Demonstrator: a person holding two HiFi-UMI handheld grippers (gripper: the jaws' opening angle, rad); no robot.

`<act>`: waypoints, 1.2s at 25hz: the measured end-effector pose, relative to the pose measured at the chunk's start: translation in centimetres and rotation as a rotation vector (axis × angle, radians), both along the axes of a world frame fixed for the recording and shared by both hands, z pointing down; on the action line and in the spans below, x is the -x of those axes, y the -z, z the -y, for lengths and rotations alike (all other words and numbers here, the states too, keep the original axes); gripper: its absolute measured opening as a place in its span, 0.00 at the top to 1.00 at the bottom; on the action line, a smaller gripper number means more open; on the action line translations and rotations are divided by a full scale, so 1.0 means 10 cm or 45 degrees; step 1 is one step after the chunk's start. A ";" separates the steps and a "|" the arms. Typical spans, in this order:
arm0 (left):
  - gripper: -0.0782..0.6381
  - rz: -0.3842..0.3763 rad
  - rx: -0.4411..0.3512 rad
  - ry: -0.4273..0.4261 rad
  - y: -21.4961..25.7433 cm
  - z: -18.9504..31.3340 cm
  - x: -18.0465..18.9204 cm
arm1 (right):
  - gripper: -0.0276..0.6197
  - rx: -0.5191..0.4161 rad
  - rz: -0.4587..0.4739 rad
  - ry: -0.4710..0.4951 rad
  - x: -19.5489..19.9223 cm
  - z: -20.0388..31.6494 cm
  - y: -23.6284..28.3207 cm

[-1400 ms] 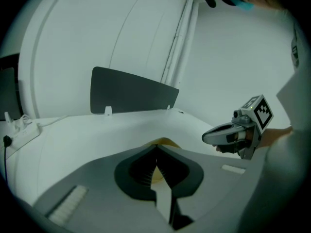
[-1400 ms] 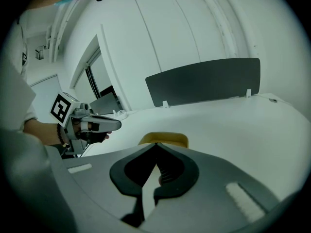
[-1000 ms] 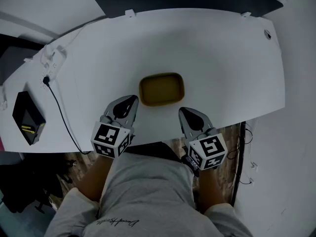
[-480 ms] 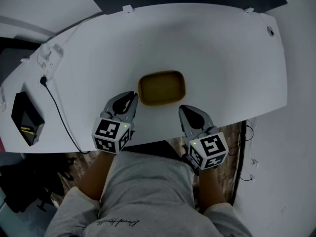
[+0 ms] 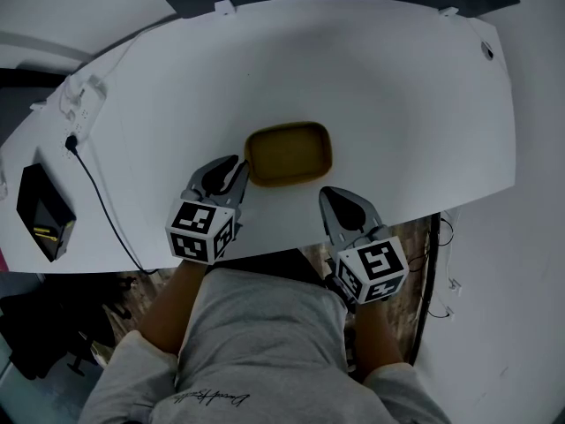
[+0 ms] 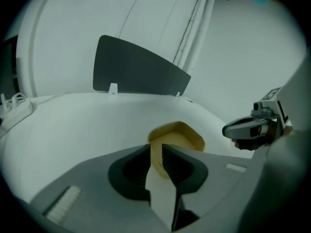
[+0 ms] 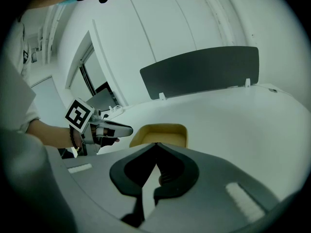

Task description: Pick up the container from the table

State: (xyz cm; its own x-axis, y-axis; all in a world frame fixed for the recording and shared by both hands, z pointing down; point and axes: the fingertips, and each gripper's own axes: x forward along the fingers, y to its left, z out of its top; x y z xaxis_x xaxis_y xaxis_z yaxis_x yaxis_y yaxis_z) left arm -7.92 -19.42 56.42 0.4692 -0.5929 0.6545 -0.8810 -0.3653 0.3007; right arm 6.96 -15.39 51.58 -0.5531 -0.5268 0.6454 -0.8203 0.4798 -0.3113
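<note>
A shallow yellow container [image 5: 289, 153] lies on the white table [image 5: 397, 104] close to its near edge. My left gripper [image 5: 240, 173] is at the container's near left corner. In the left gripper view the container's wall [image 6: 182, 135] fills the narrow gap between the jaws of the left gripper [image 6: 156, 152], which are shut on it. My right gripper [image 5: 338, 198] sits just short of the container's near right corner, apart from it, and shut with nothing in it. In the right gripper view the container [image 7: 163, 132] lies just beyond the meeting tips of the right gripper [image 7: 155, 147].
A black box [image 5: 40, 210] lies at the table's left end, with a black cable [image 5: 97, 193] running to a white power strip [image 5: 78, 100]. A dark panel [image 6: 136, 69] stands along the far edge. The person's lap is below the near edge.
The left gripper has moved forward and to the right, from a little short of the container onto its left corner. The right gripper has stayed where it was.
</note>
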 end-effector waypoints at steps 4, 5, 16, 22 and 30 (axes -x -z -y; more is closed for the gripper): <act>0.77 0.001 0.020 0.004 -0.06 0.03 -0.01 | 0.93 0.013 0.002 -0.003 0.00 -0.02 -0.04; 0.77 0.002 0.024 0.005 -0.07 0.03 -0.01 | 0.93 0.016 0.003 -0.003 0.00 -0.02 -0.05; 0.76 -0.007 0.082 0.015 -0.21 0.06 -0.05 | 0.93 0.037 0.005 -0.011 -0.02 -0.04 -0.12; 0.76 -0.007 0.109 0.027 -0.26 0.09 -0.10 | 0.93 0.050 0.008 -0.017 -0.05 -0.07 -0.16; 0.77 0.012 0.130 0.046 -0.32 0.13 -0.12 | 0.93 0.044 0.017 -0.028 -0.08 -0.06 -0.18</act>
State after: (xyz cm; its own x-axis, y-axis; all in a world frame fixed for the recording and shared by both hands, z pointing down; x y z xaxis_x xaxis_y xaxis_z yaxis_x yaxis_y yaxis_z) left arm -6.71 -20.77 59.62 0.4421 -0.5391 0.7169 -0.8961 -0.3012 0.3261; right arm 7.71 -14.83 53.36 -0.5502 -0.5168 0.6559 -0.8263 0.4504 -0.3382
